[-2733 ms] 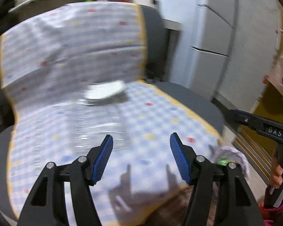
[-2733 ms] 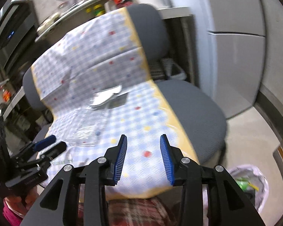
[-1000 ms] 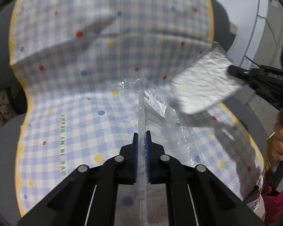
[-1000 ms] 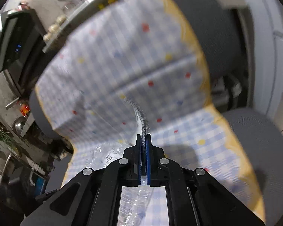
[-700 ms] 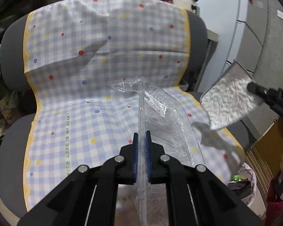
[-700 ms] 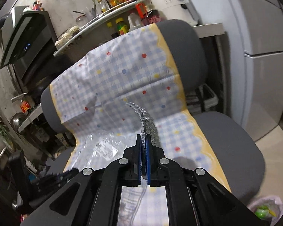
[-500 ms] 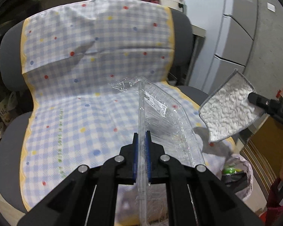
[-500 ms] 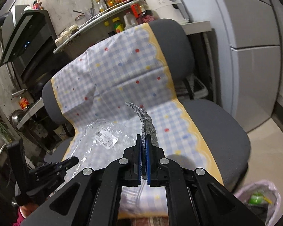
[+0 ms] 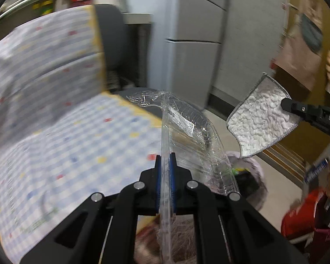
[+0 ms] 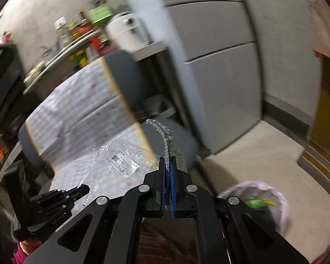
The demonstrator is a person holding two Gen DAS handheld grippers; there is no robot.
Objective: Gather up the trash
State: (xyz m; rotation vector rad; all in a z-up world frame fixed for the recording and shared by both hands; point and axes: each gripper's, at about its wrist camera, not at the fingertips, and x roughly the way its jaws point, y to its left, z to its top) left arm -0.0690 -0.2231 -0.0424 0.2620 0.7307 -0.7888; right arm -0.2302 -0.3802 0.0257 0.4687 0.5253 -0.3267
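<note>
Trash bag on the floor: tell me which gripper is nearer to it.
Right, as far as I can judge. The right gripper with the cloth hangs close beside the trash bag; the left gripper holds the clear wrapper nearer the chair.

Right tongs [image 10: 167, 171] clamping grey cloth [image 10: 165, 136], lined bin [image 10: 264, 200] below
</note>
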